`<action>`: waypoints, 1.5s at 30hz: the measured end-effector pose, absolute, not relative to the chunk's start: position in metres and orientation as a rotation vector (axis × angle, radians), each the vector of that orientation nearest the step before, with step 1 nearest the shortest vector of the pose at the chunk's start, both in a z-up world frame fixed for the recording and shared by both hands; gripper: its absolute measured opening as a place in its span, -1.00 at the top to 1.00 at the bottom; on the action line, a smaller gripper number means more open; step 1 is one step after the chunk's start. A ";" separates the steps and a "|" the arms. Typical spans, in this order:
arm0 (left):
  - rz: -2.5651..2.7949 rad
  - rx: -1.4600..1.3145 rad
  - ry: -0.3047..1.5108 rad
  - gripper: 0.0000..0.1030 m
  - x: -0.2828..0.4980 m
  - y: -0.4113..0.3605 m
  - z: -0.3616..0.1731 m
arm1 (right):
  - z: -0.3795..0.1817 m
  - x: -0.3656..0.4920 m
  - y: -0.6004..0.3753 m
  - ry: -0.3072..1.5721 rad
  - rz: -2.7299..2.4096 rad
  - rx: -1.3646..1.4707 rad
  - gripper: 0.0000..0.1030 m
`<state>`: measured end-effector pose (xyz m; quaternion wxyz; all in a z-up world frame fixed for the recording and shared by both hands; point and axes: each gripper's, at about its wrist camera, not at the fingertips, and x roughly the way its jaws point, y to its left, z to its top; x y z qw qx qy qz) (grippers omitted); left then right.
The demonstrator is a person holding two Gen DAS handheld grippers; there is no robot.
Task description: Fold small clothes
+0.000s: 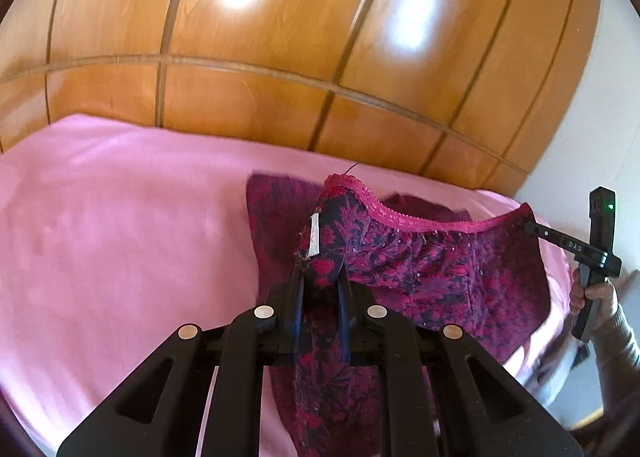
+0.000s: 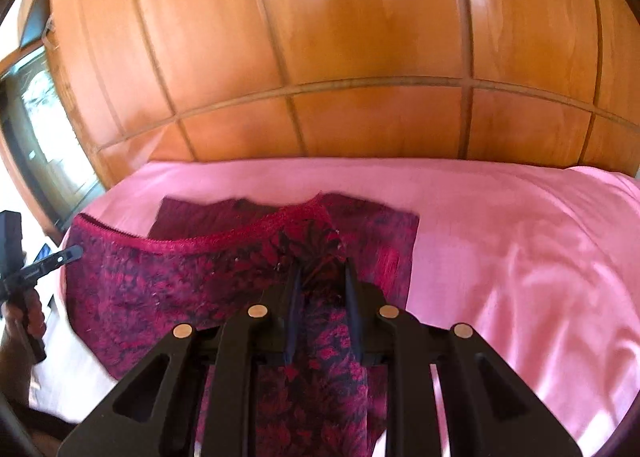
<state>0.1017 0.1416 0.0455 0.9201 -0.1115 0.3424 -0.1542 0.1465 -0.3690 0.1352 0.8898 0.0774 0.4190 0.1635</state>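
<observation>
A small garment [image 1: 424, 261] of red, purple and black floral cloth with a pink lace waistband hangs stretched between both grippers above the pink sheet [image 1: 120, 225]. My left gripper [image 1: 320, 273] is shut on its one end, by a white label [image 1: 313, 237]. My right gripper [image 2: 322, 271] is shut on the other end of the garment [image 2: 168, 285]. Each gripper shows at the edge of the other's view, the right one [image 1: 536, 227] at far right, the left one [image 2: 74, 253] at far left. Part of the garment hangs down under the grippers.
A folded dark red cloth [image 1: 276, 209] lies on the sheet behind the garment; it also shows in the right wrist view [image 2: 380, 229]. A glossy wooden panelled wall [image 1: 280, 57] stands behind the bed. A window [image 2: 44, 129] is at the left.
</observation>
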 end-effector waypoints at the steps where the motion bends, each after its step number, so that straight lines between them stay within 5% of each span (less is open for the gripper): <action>1: -0.306 -0.227 0.700 0.76 0.112 0.141 0.047 | 0.133 0.159 -0.368 0.870 0.329 0.176 0.63; 9: -0.199 -0.201 0.739 0.76 0.212 0.131 0.038 | 0.104 0.248 -0.350 0.885 0.194 0.185 0.64; 20: -0.069 -0.240 0.954 0.74 0.300 0.129 -0.039 | 0.017 0.316 -0.346 1.081 0.066 0.160 0.64; 23: -0.058 -0.268 0.962 0.65 0.301 0.132 -0.038 | 0.013 0.321 -0.348 1.103 0.073 0.189 0.58; 24: -0.054 -0.268 0.952 0.63 0.298 0.133 -0.034 | 0.014 0.321 -0.348 1.106 0.071 0.186 0.48; 26: -0.015 -0.259 0.925 0.18 0.291 0.134 -0.024 | 0.021 0.321 -0.350 1.099 0.072 0.184 0.27; 28: 0.021 -0.264 0.857 0.12 0.274 0.137 -0.008 | 0.033 0.316 -0.355 1.058 0.053 0.179 -0.08; 35: -0.049 -0.156 0.681 0.12 0.208 0.106 0.028 | 0.087 0.258 -0.330 0.922 0.169 0.168 -0.08; 45: -0.042 -0.140 0.888 0.12 0.236 0.080 -0.032 | 0.050 0.236 -0.239 1.090 0.379 0.063 -0.11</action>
